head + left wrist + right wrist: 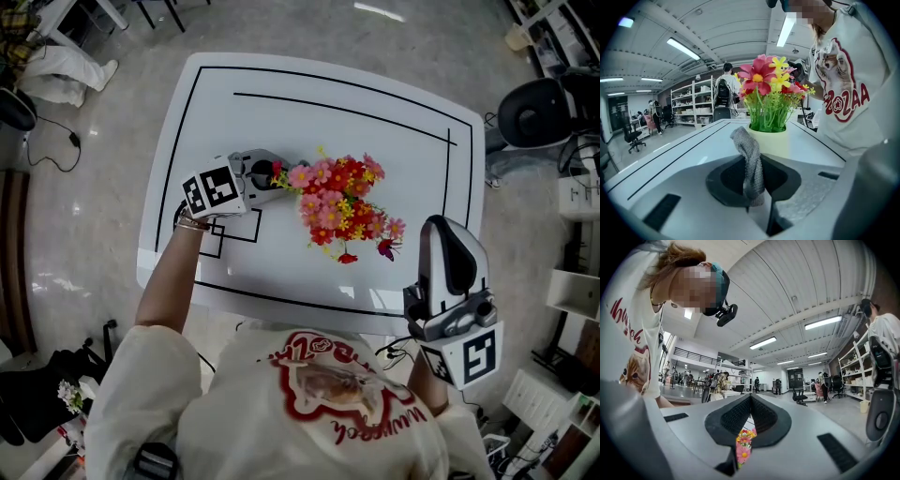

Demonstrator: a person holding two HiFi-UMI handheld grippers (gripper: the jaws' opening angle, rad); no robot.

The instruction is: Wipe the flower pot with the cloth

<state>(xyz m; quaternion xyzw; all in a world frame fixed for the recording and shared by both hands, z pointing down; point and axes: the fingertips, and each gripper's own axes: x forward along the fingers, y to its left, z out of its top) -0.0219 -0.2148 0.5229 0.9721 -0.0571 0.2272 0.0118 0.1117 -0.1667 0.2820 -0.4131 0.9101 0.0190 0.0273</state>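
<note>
On white table [281, 103] with black lines, grey floor [66, 244] and shelving [689, 105] around, we see flower pot [771, 140] at 3 o'clock of left gripper [277, 178], just beside its tips; its jaws clamp grey cloth [749, 168]. Right gripper [445, 230] at table's 5 o'clock corner, jaws together, empty

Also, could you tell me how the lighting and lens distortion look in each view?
Head view: even light, soft glare on the floor beside the table. Left gripper view: heavy fisheye with dark corners, yet the cloth and flower pot are sharp. Right gripper view: same bending, bright ceiling lights.
</note>
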